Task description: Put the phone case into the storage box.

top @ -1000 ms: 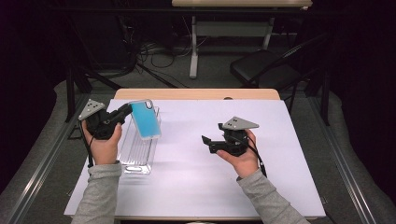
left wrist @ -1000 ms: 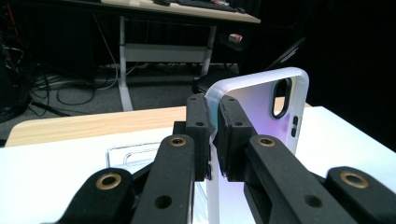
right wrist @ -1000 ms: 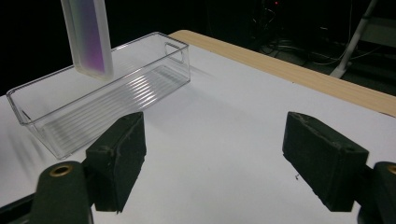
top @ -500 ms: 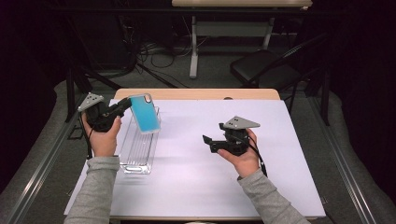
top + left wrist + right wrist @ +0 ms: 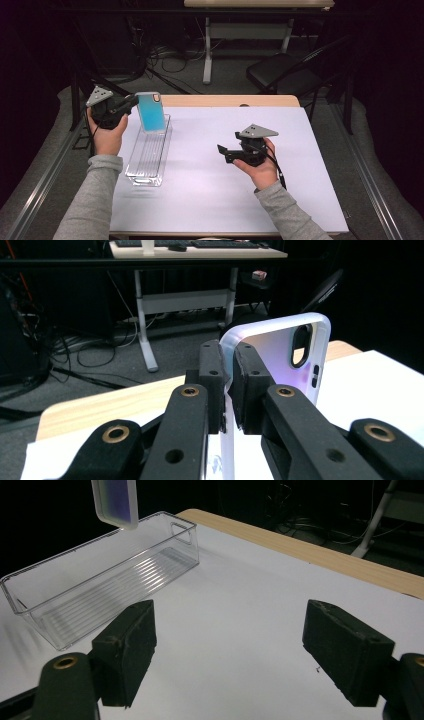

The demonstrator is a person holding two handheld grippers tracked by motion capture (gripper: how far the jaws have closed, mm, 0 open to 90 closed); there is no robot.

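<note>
Since earlier frame, my left gripper (image 5: pixel 131 101) lifted phone case (image 5: pixel 151 111) toward upper left — jaws clamped on its edge, above clear bin (image 5: pixel 148 155); right gripper (image 5: pixel 223 152) parted, empty.

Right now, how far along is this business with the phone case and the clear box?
Done: the left gripper has its jaws clamped on the edge of the phone case, which is lifted clear above the far end of the clear box. In hand: carrying the case. Left: probably setting it down somewhere. The right gripper hovers open over the white table, holding nothing.
</note>
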